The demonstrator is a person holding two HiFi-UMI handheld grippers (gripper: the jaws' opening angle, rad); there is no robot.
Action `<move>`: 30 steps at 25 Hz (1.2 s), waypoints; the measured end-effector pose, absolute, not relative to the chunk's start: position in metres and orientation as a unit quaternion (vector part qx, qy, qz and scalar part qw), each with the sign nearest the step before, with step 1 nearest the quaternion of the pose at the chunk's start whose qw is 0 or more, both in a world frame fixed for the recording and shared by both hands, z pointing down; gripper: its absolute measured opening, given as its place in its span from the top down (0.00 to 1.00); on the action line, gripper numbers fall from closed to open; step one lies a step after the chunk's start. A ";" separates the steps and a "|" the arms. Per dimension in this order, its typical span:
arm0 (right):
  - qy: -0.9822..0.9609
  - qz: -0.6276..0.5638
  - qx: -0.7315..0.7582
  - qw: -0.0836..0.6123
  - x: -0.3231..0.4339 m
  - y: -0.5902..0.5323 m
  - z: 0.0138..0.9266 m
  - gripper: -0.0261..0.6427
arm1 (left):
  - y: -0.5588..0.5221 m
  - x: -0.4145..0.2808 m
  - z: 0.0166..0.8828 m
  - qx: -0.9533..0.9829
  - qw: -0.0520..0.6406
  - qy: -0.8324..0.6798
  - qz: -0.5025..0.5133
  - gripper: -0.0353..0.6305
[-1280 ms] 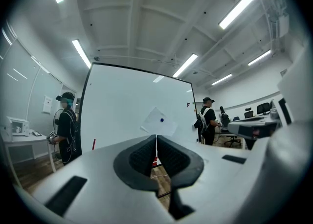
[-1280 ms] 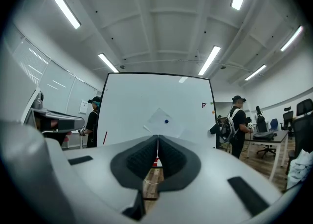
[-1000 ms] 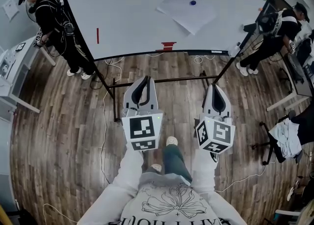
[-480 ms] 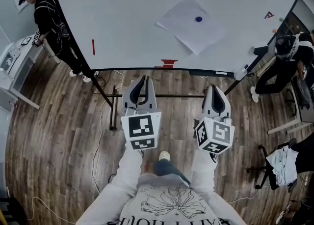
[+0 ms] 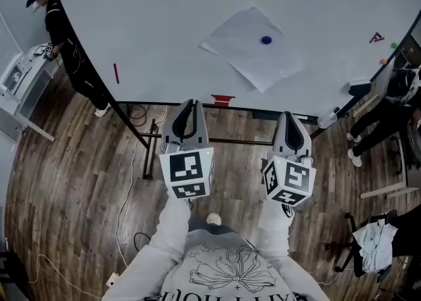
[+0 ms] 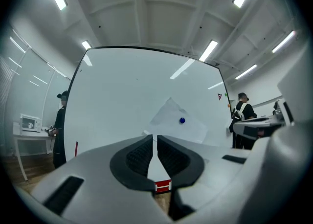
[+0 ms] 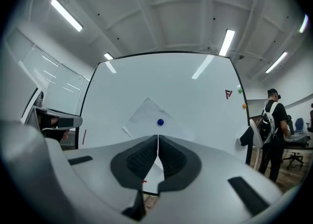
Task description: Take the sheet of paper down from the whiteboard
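Observation:
A white sheet of paper (image 5: 253,48) hangs tilted on the whiteboard (image 5: 164,23), pinned by a round blue magnet (image 5: 266,40). The sheet (image 6: 176,119) and magnet (image 6: 182,120) show ahead in the left gripper view, and the sheet (image 7: 154,119) with its magnet (image 7: 160,122) in the right gripper view. My left gripper (image 5: 189,108) and right gripper (image 5: 290,120) point level at the board's lower edge, short of it. Both stand shut with nothing between the jaws. Seen along its jaws, the left gripper (image 6: 156,139) shows only a thin slit, and the right gripper (image 7: 157,139) has its pads together.
The whiteboard stands on a black wheeled frame (image 5: 217,140) over wood flooring. A red eraser (image 5: 222,100) sits on its tray, a red marker line (image 5: 116,73) at lower left. A person (image 5: 62,27) stands left by a white table (image 5: 20,83), another person (image 5: 388,109) right. Cables (image 5: 128,208) lie on the floor.
Both grippers have come closer to the whiteboard, which now fills more of the head view. The sheet sits lower and larger in the picture. Jaws stayed shut.

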State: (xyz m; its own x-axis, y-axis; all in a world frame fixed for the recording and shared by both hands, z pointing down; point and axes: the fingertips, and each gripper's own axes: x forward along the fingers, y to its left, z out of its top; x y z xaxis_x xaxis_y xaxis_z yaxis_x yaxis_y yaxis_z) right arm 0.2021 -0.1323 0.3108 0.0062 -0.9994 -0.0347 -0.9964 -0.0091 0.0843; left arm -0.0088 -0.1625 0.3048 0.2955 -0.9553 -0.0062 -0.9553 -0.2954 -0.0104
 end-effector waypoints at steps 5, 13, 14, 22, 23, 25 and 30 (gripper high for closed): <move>-0.710 -0.029 0.703 0.020 0.210 -0.160 0.322 0.96 | -0.187 -0.003 0.308 -0.799 -0.001 0.602 0.002 0.94; -0.715 -0.038 0.697 0.023 0.215 -0.211 0.320 0.96 | -0.240 0.002 0.314 -0.799 -0.019 0.601 0.007 0.94; -0.716 -0.040 0.697 0.024 0.215 -0.218 0.318 0.96 | -0.248 0.004 0.314 -0.801 -0.021 0.598 0.007 0.93; -0.715 -0.058 0.697 0.024 0.213 -0.281 0.307 0.96 | -0.313 0.009 0.317 -0.812 -0.035 0.583 0.012 0.83; -0.715 -0.059 0.696 0.024 0.214 -0.288 0.306 0.96 | -0.321 0.011 0.317 -0.813 -0.037 0.581 0.013 0.82; -0.715 -0.060 0.697 0.023 0.216 -0.302 0.306 0.96 | -0.336 0.015 0.319 -0.816 -0.038 0.576 0.011 0.81; -0.710 -0.065 0.701 0.019 0.213 -0.324 0.302 0.96 | -0.362 0.018 0.322 -0.828 -0.048 0.558 0.009 0.77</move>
State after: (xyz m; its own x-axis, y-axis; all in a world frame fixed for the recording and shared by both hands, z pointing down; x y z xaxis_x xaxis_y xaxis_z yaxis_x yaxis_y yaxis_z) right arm 0.2127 -0.3239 0.3017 -0.0171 -0.9978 -0.0636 -0.9928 0.0094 0.1195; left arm 0.0178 -0.3617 0.3225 0.3771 -0.9254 0.0393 -0.9237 -0.3726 0.0896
